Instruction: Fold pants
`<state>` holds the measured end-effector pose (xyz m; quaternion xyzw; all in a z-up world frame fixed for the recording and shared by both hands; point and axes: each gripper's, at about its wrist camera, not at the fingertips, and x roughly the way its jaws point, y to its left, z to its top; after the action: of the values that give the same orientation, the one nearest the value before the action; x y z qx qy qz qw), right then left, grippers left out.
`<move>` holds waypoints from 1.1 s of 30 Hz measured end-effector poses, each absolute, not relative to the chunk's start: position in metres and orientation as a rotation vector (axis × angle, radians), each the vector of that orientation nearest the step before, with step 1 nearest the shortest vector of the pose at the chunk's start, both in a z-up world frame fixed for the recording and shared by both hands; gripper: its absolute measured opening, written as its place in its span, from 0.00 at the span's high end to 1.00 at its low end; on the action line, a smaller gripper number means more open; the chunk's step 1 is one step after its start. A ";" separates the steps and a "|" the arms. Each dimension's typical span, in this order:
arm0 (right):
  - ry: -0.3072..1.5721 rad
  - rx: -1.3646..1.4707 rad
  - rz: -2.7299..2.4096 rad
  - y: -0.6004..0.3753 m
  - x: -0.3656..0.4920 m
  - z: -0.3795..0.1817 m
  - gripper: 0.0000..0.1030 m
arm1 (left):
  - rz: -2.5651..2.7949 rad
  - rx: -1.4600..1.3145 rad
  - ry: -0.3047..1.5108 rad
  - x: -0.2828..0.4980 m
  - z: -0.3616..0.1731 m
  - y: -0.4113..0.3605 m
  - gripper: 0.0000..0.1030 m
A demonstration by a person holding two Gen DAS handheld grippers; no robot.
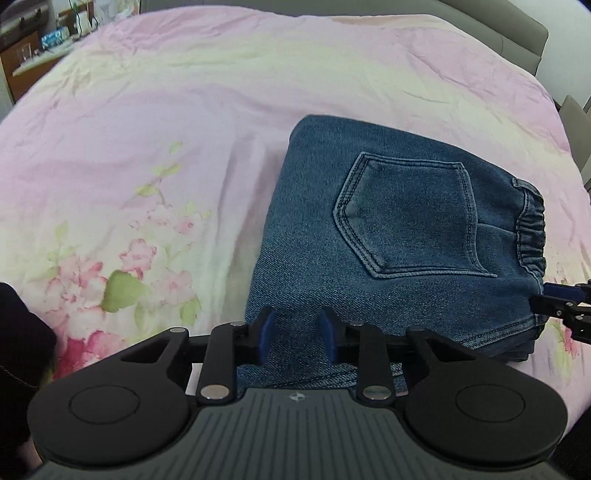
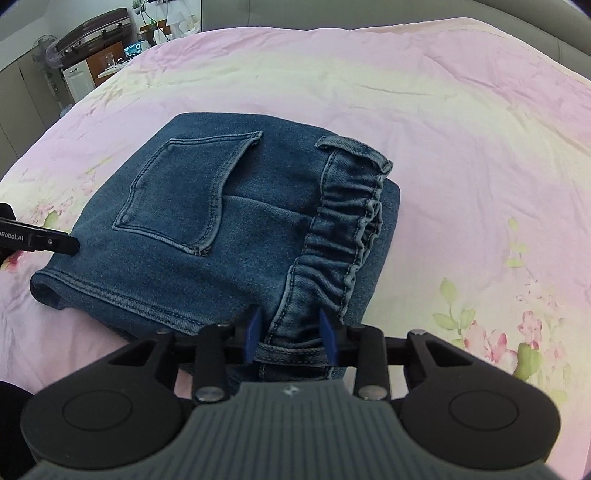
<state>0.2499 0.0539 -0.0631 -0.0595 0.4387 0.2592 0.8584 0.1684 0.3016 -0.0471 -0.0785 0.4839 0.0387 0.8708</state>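
Blue denim pants (image 1: 399,236) lie folded into a compact stack on the bed, back pocket (image 1: 410,218) up and elastic waistband (image 2: 343,240) at the right side. My left gripper (image 1: 297,338) is open at the near left edge of the stack, its blue pads either side of the denim without pinching it. My right gripper (image 2: 290,338) is open at the waistband's near corner, with the fabric edge between its pads. The right gripper shows at the right edge of the left wrist view (image 1: 565,306); the left gripper shows at the left edge of the right wrist view (image 2: 44,242).
The bed is covered by a pink floral sheet (image 1: 155,155). A grey headboard (image 1: 517,40) runs along the far right. Beyond the bed's far left are a desk with clutter (image 1: 40,48), a suitcase (image 2: 96,29) and a fan (image 2: 46,51).
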 end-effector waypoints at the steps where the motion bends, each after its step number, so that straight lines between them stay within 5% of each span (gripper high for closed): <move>1: 0.911 -0.120 0.547 0.051 0.246 -0.058 0.65 | 0.091 -0.127 0.987 0.164 -0.036 0.295 0.67; 8: 0.755 -0.119 0.595 0.030 0.202 -0.001 0.41 | 0.120 0.069 0.805 0.128 0.041 0.224 0.61; 16: 0.528 -0.130 0.620 -0.001 0.128 0.058 0.26 | 0.083 0.094 0.597 0.087 0.080 0.148 0.31; 33: 0.467 -0.122 0.514 -0.029 0.074 0.038 0.25 | 0.112 0.062 0.609 0.059 0.062 0.101 0.20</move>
<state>0.0742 -0.0287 0.0378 -0.0596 0.2285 0.2518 0.9385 0.0589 0.1007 0.0618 0.0307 0.2997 0.0549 0.9520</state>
